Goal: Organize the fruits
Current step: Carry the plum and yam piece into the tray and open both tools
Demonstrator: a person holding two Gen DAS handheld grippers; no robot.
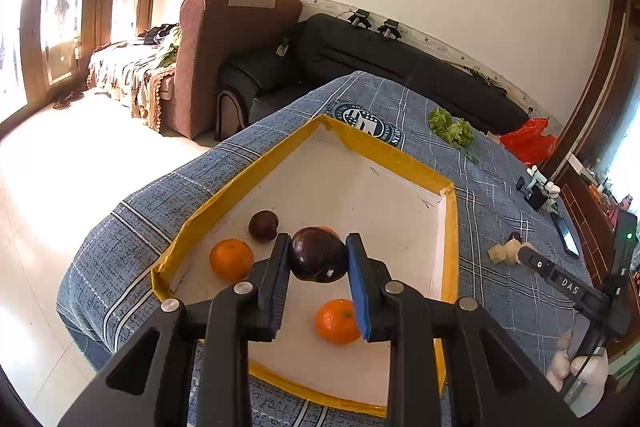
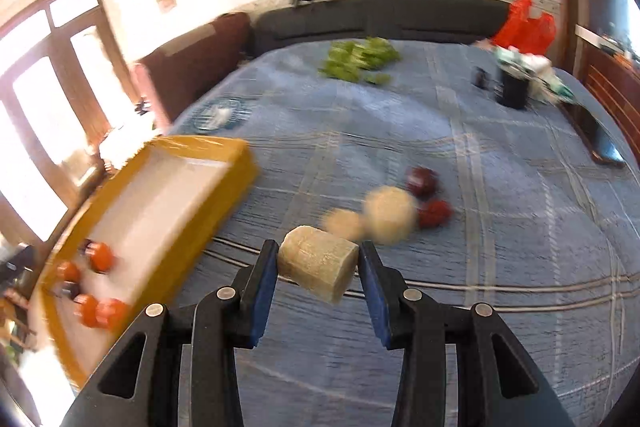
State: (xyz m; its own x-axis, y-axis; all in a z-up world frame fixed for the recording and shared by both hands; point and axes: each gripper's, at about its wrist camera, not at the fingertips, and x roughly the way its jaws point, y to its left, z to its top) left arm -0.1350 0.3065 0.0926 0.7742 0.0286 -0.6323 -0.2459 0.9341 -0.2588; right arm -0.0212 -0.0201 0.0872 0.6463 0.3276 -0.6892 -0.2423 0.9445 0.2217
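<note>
My left gripper [image 1: 318,255] is shut on a dark purple fruit [image 1: 318,254] and holds it above the white, yellow-rimmed tray [image 1: 400,195]. In the tray lie two oranges [image 1: 231,259] [image 1: 337,321] and another dark fruit [image 1: 263,225]. My right gripper [image 2: 318,259] is shut on a pale beige cylindrical piece [image 2: 318,265] and holds it above the blue bedspread. Behind it lie two pale round pieces [image 2: 390,213], a dark fruit [image 2: 421,181] and a red fruit [image 2: 434,213]. The tray [image 2: 224,147] shows at the left, blurred, with oranges [image 2: 100,257] in it.
Green leafy lettuce [image 1: 452,129] lies at the far side of the bed. A red plastic bag [image 1: 528,141], a black cup [image 2: 514,89] and a phone [image 2: 604,141] lie at the right. A dark sofa [image 1: 360,55] stands behind. The right gripper's body [image 1: 560,281] shows right of the tray.
</note>
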